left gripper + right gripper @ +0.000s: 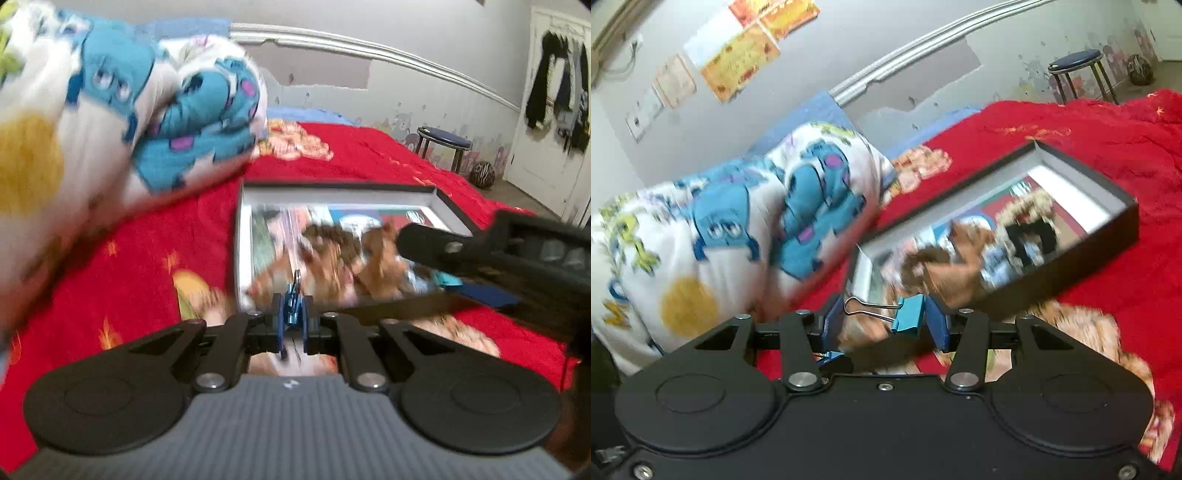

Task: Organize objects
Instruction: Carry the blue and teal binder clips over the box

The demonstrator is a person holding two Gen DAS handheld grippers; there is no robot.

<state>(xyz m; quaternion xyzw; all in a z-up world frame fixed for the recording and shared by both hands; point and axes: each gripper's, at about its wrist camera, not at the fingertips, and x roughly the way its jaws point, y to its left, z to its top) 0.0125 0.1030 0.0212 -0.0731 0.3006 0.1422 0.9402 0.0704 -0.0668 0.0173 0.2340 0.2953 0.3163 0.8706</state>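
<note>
A: Left gripper (293, 314) first. State?

B: Pads together, pinched on a small dark blue metal binder clip (293, 304), wire loop poking up and forward. Clip stands on end, long axis along the fingers.

A: Right gripper (882, 325)?

B: Part-way closed, clamped on a light blue metal binder clip with silver wire handles (908, 314). That clip lies crosswise, handles pointing toward the left pad, body against the right pad.

A: Target?

B: Judging it's the shallow black cardboard box with white inner walls (243, 236), lying open on the red printed bedspread (155, 229). The box sits straight ahead of the left gripper, just beyond its tips. From the right gripper it lies ahead and to the right, long side running away diagonally.

A: Nearer hand?

B: Both near the box's front edge; left looks squarer to it. Frames are blurred, so contents of the box are unclear.
</note>
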